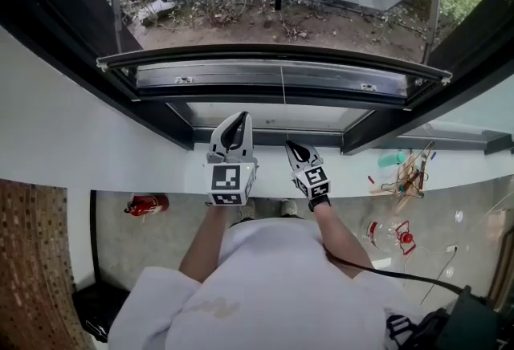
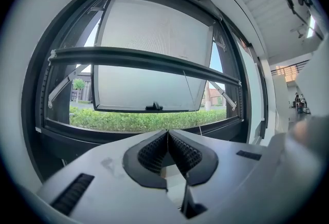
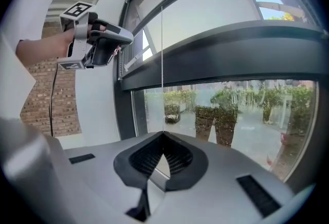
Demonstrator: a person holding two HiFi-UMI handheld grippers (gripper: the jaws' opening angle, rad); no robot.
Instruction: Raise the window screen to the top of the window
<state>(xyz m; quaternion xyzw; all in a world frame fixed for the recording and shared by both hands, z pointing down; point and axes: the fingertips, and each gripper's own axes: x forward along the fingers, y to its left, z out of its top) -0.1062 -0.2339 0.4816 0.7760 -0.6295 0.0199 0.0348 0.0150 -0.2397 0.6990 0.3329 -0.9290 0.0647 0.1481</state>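
Right gripper view: R gripper (image 3: 163, 134) jaws closed on thin pull cord (image 3: 162, 63) hanging from screen bar (image 3: 231, 48); L gripper (image 2: 168, 133) jaws shut, nothing btwn

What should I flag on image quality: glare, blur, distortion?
Head view: sharp, but bright outdoors against a near-black window frame. Left gripper view: heavy fisheye, black corners, right edge smeared. Right gripper view: fisheye too, lower glass hazy, cord a mere hairline.
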